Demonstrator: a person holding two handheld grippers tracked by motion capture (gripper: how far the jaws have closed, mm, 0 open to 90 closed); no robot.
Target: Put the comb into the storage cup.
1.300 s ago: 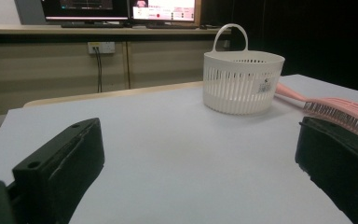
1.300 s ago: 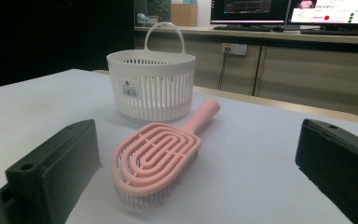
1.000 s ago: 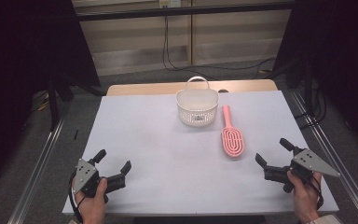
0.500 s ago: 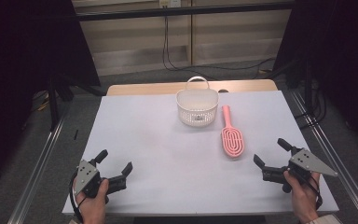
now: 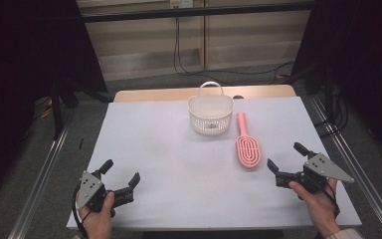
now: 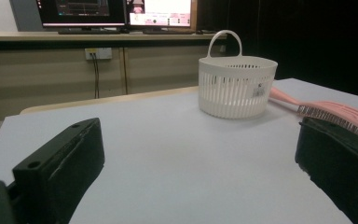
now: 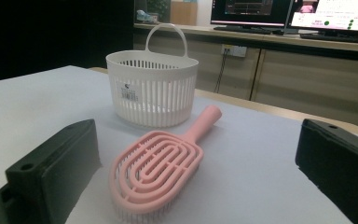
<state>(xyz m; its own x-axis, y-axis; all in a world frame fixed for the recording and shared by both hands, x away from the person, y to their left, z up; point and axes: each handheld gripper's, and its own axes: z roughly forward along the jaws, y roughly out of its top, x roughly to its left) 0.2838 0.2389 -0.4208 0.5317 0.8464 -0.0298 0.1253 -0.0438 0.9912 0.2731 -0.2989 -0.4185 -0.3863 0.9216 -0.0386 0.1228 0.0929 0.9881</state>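
Your left hand-held gripper (image 5: 120, 177) and right hand-held gripper (image 5: 286, 160) sit spread at the tabletop's (image 5: 169, 154) near edge; bare surface ahead. Pink brush (image 5: 247, 147) just beyond the right one, beside the white basket (image 5: 210, 113).

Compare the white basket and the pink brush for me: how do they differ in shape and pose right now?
The white basket stands upright, a slotted tub with a loop handle on its far rim; the pink brush lies flat, long and narrow, a vented oval head on a straight handle. The basket sits farther from the person; the brush's head points toward the right gripper. Both rest untouched on the white tabletop, side by side.
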